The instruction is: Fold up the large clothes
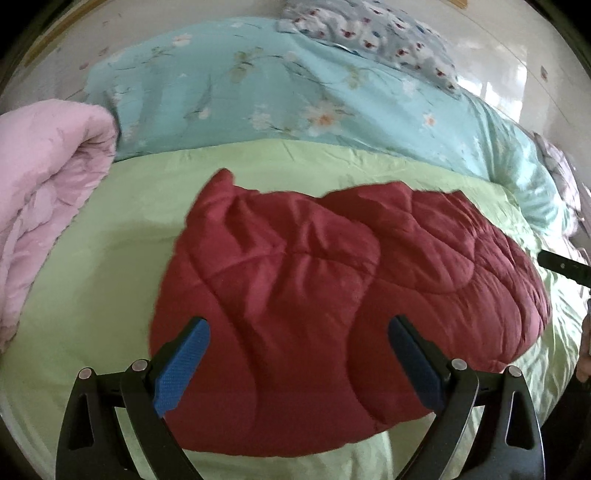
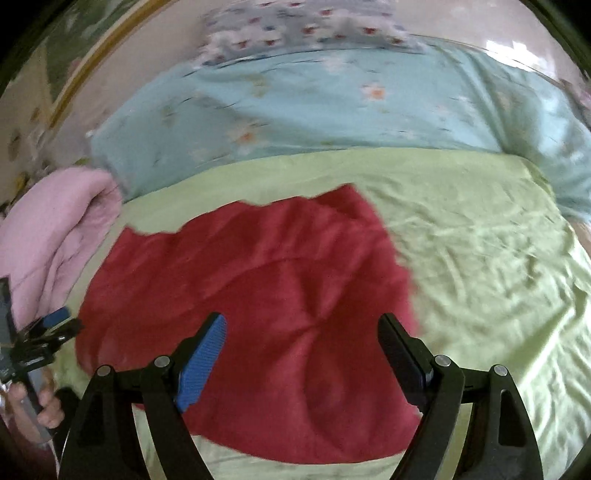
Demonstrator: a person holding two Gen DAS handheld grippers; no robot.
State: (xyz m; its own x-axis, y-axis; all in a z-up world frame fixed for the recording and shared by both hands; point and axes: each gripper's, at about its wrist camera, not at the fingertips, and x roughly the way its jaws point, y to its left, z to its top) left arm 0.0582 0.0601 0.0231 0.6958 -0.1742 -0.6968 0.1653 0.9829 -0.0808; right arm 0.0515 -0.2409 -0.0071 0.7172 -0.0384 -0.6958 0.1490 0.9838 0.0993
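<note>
With both hand-held grippers, left [image 1: 298, 363] and right [image 2: 302, 360], spread wide and empty just above the folded red quilted coat [image 1: 332, 295] on the bed [image 1: 110, 258], we reckon another fold or some smoothing comes next.

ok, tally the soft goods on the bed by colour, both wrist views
Red: 1, quilted garment
Pink: 1, rolled quilt
Light blue floral: 1, quilt
Grey floral: 1, pillow or bedding
Green: 1, sheet
Total: 5
</note>
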